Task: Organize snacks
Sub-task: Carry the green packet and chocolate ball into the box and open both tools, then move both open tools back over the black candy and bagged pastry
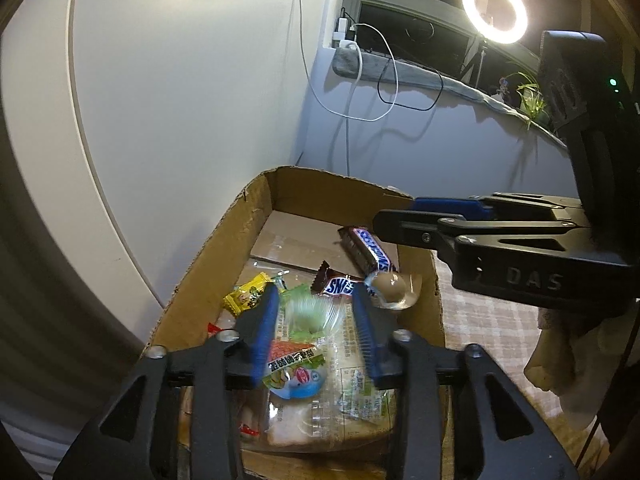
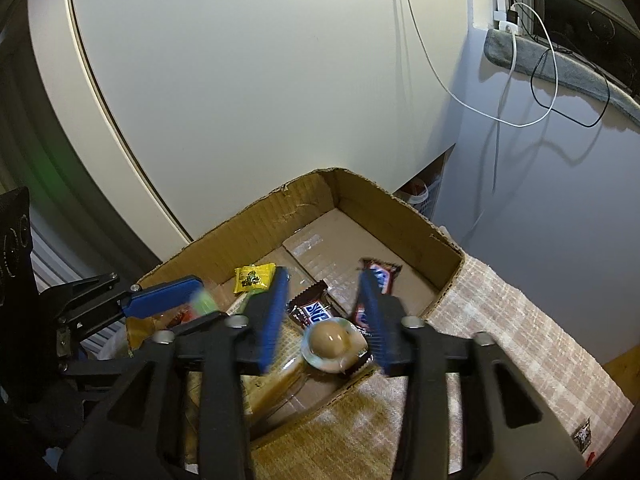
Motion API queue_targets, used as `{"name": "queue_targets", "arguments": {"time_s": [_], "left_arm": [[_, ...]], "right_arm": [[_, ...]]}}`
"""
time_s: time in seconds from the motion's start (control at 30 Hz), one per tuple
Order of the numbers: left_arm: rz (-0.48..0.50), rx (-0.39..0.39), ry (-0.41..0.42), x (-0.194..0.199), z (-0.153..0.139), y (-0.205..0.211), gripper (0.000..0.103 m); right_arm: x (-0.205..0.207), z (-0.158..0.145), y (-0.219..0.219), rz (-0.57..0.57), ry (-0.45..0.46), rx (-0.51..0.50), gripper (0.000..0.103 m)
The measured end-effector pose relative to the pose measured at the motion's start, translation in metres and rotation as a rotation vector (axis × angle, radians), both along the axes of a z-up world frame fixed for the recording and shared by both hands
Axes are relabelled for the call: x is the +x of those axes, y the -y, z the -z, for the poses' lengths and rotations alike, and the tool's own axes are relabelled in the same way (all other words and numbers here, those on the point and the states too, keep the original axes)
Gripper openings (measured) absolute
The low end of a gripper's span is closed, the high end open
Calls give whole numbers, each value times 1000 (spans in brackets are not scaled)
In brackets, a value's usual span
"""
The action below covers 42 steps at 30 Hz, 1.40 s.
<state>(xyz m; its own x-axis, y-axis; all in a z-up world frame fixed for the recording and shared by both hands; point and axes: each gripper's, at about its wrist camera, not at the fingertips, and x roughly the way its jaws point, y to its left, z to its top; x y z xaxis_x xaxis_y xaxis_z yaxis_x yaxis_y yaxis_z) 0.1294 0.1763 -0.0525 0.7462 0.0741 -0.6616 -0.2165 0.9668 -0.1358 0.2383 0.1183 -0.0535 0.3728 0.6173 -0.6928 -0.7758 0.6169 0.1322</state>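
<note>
An open cardboard box (image 1: 224,256) (image 2: 280,212) holds two Snickers bars (image 1: 370,250) (image 2: 312,310), a yellow packet (image 1: 246,294) (image 2: 254,279) and a clear bread pack (image 1: 332,400). My left gripper (image 1: 315,294) (image 2: 192,284) hangs over the near end of the box, jaws apart. A blurred green packet (image 1: 314,312) (image 2: 204,300) lies between the blue pads without being pressed. My right gripper (image 2: 324,276) (image 1: 394,216) is open above the box's right side. A brown egg in clear wrap (image 2: 332,340) (image 1: 390,286) rests loose below its fingers.
The box sits on a checked cloth (image 1: 480,320) (image 2: 500,312) close to a white wall. A lit ring light (image 1: 495,8) and hanging cables (image 1: 360,80) are behind. A small wrapper (image 2: 582,436) lies on the cloth at the right.
</note>
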Motion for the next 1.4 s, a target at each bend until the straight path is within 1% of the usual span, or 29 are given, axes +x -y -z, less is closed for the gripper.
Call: {"name": "queue_targets", "arguments": {"time_s": [0.03, 0.07, 0.13, 0.17, 0.2, 0.23, 0.3, 0.33, 0.37, 0.47, 0.53, 0.6, 0.8, 0.93, 1.27, 1.4], "left_arm": [[-1, 1, 1, 0, 0, 0, 42], [0, 1, 1, 0, 0, 0, 43], [-4, 5, 2, 0, -1, 0, 48], [-5, 6, 4, 0, -1, 0, 54], [-7, 8, 7, -1, -2, 1, 57], [-7, 10, 12, -2, -3, 1, 58], [-4, 12, 14, -2, -3, 2, 61], [-4, 13, 16, -2, -4, 3, 63], [-4, 14, 17, -2, -5, 3, 66], [-1, 16, 22, -3, -7, 7, 66], [4, 20, 25, -3, -8, 10, 66], [9, 17, 29, -4, -9, 14, 66], [40, 18, 34, -2, -12, 31, 66], [73, 16, 38, 3, -14, 48, 66], [182, -2, 19, 24, -6, 97, 66], [234, -13, 8, 37, -1, 120, 66]], "right_arm": [[0, -1, 2, 7, 5, 5, 57], [0, -3, 3, 11, 8, 10, 57], [1, -5, 7, 22, 8, 14, 57], [1, -5, 8, 26, 9, 16, 57], [2, -6, 10, 32, 10, 16, 61], [2, -7, 13, 38, 13, 18, 69], [1, -10, 19, 53, 23, 27, 79], [0, -11, 22, 59, 26, 29, 81], [-1, -11, 24, 63, 28, 30, 82], [-1, -14, 33, 84, 29, 26, 83], [-2, -15, 41, 99, 28, 29, 90], [-3, -16, 52, 119, 26, 39, 93], [-8, -19, 87, 167, 29, 47, 93], [-12, -17, 121, 214, 33, 43, 93], [-13, -6, 225, 407, 34, -1, 93], [-9, 3, 266, 489, 14, -15, 93]]}}
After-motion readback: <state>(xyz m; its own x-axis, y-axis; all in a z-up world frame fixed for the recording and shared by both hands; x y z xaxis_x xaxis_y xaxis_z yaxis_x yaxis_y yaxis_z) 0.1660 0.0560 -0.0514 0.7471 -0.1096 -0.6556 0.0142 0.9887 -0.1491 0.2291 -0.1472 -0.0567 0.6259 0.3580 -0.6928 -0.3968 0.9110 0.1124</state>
